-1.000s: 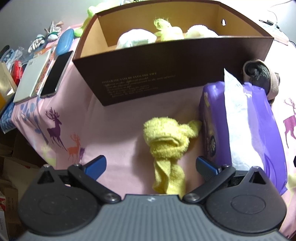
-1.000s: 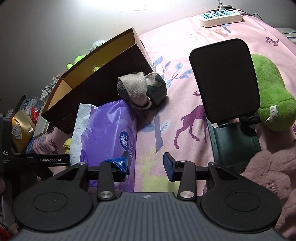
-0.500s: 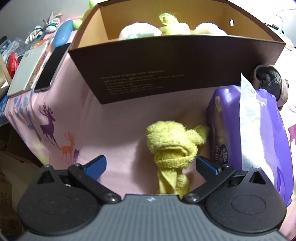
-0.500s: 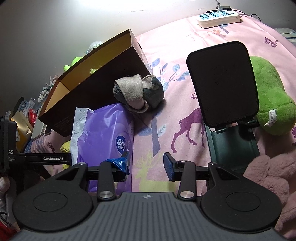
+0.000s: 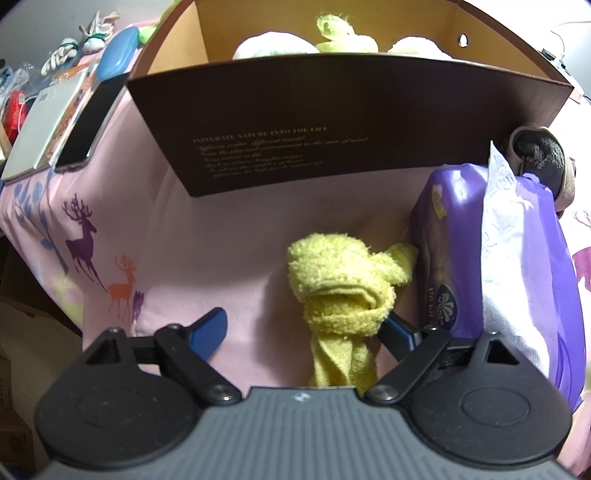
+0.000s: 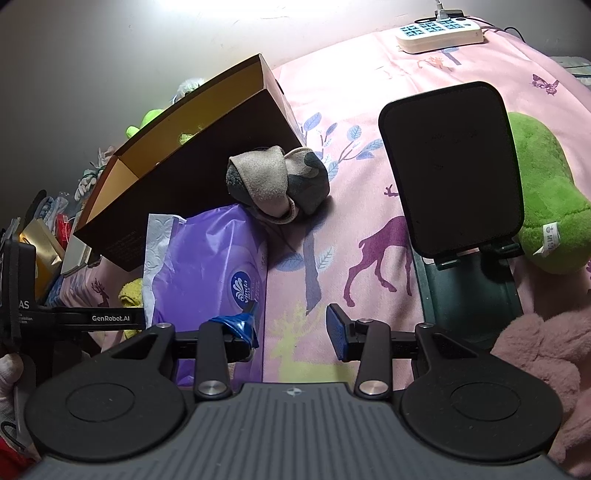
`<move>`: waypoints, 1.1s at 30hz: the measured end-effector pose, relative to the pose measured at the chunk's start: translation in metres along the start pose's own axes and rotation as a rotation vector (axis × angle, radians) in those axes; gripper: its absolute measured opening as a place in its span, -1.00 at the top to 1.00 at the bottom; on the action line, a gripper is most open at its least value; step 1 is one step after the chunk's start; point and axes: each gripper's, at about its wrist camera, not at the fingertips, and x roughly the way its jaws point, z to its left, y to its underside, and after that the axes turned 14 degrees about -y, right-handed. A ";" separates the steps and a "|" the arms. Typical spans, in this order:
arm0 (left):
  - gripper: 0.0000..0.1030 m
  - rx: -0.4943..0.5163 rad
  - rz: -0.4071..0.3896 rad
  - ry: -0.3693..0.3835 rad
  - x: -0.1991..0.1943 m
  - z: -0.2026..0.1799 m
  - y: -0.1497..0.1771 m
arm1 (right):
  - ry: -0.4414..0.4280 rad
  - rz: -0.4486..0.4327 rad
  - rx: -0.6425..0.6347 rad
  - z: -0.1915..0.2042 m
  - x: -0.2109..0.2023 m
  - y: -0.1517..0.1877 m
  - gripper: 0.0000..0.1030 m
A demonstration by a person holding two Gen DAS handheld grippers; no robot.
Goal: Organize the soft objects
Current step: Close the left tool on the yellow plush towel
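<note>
A knotted yellow towel (image 5: 343, 291) lies on the pink cloth, in front of the brown box (image 5: 332, 140) and against the purple tissue pack (image 5: 491, 273). My left gripper (image 5: 306, 330) is open around the towel's tail, and its right finger touches the knot. The box holds several pale soft items (image 5: 273, 46). In the right wrist view, my right gripper (image 6: 291, 326) is open and empty above the cloth, beside the tissue pack (image 6: 210, 266). A balled grey-beige sock (image 6: 277, 184) lies beyond it against the box (image 6: 192, 177). The towel (image 6: 131, 293) peeks out at the left.
A black stand (image 6: 454, 173) with a dark green base is at the right, a green plush (image 6: 543, 192) behind it and pink plush (image 6: 535, 362) at the lower right. A power strip (image 6: 439, 31) lies far back. A phone (image 5: 92, 118) and books lie left of the box.
My left gripper has moved forward, so the yellow towel now sits between its fingers. My right gripper has shifted slightly; the sock and stand sit a little lower in its view.
</note>
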 end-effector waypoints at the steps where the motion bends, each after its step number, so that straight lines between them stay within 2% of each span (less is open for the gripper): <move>1: -0.71 0.003 -0.001 0.001 0.001 0.000 0.000 | 0.000 0.001 -0.001 0.000 0.000 0.000 0.54; 4: -0.77 0.005 0.000 -0.004 0.006 0.000 -0.001 | 0.001 0.002 -0.005 0.001 0.001 0.000 0.54; 11: -0.59 0.019 -0.016 0.014 0.005 0.001 -0.003 | 0.006 0.000 -0.007 0.001 0.001 -0.001 0.54; 23: -0.18 0.043 -0.022 0.029 -0.004 -0.002 -0.005 | 0.001 0.009 -0.019 0.005 0.005 -0.003 0.54; 33: 0.31 0.053 -0.026 0.050 -0.012 -0.004 -0.003 | 0.001 0.009 -0.020 0.006 0.006 -0.004 0.54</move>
